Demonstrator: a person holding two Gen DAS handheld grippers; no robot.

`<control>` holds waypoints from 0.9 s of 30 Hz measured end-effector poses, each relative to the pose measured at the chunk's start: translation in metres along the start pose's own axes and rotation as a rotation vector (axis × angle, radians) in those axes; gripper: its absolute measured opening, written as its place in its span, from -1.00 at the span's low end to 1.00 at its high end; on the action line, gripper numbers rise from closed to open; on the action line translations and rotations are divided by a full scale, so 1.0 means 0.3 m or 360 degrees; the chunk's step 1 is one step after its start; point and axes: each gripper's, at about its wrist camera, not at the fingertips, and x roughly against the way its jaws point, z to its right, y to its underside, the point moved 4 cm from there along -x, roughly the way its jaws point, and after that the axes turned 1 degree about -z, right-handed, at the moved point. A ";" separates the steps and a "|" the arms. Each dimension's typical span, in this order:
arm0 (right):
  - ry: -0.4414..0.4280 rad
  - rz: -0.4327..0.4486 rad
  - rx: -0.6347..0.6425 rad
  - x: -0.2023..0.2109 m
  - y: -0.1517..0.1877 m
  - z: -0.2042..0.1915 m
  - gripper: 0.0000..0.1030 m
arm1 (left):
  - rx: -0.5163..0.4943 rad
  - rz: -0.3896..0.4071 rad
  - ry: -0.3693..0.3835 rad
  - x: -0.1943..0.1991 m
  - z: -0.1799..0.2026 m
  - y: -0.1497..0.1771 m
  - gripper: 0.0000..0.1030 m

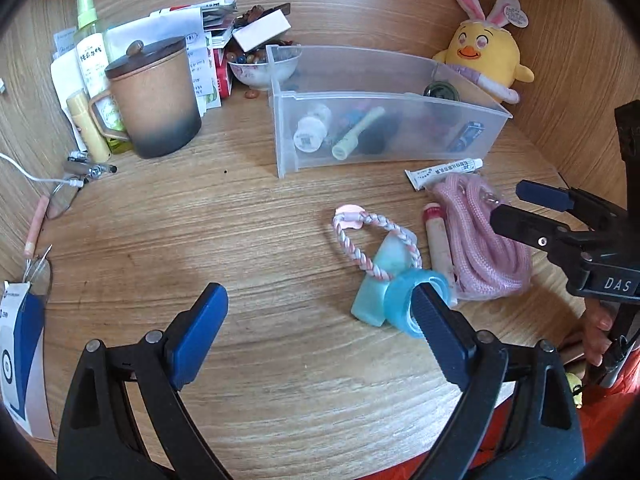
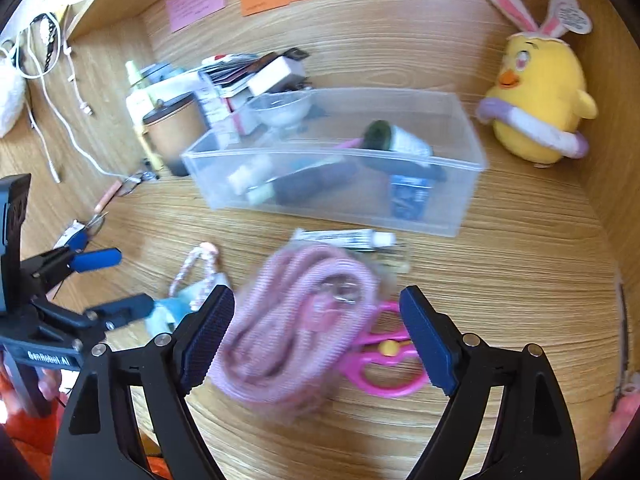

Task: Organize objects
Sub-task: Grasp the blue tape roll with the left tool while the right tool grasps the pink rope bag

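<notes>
A clear plastic bin (image 1: 384,136) (image 2: 340,204) stands on the wooden desk with several small items inside. In front of it lie a white tube (image 1: 442,171) (image 2: 340,238), a coiled pink rope (image 1: 480,248) (image 2: 296,320), a beige stick with a red band (image 1: 438,244), pink scissors (image 2: 384,364), and a teal bottle with a braided pink-white loop (image 1: 384,276) (image 2: 188,296). My left gripper (image 1: 320,328) (image 2: 116,284) is open and empty, its right finger by the teal bottle's cap. My right gripper (image 2: 316,336) (image 1: 520,204) is open, with the pink rope between its fingers.
A brown lidded mug (image 1: 156,100), bottles, papers and a bowl of beads (image 1: 262,68) crowd the back left. A yellow plush chick (image 1: 484,52) (image 2: 540,108) stands at the back right. Glasses (image 1: 62,200) and a white cable (image 1: 24,170) lie at the left.
</notes>
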 end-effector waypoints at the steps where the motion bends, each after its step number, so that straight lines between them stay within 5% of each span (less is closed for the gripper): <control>1: -0.0007 -0.0014 0.0015 -0.012 0.000 -0.020 0.61 | 0.0002 -0.0004 0.0007 -0.001 0.001 0.008 0.82; 9: 0.0128 -0.0066 0.0148 -0.056 0.046 -0.070 0.61 | -0.0042 0.0036 0.0030 -0.005 0.039 0.018 0.73; 11: 0.0100 -0.0081 0.0119 -0.041 0.058 -0.049 0.61 | -0.0055 0.0062 -0.0026 -0.008 0.044 0.010 0.38; 17: 0.0093 -0.0120 -0.0004 0.001 0.091 0.053 0.61 | -0.0101 0.0030 0.0002 -0.037 0.069 0.014 -0.28; 27: 0.0081 -0.0131 -0.0071 0.003 0.083 0.104 0.61 | -0.0096 0.0022 0.0055 -0.038 0.077 0.015 -0.78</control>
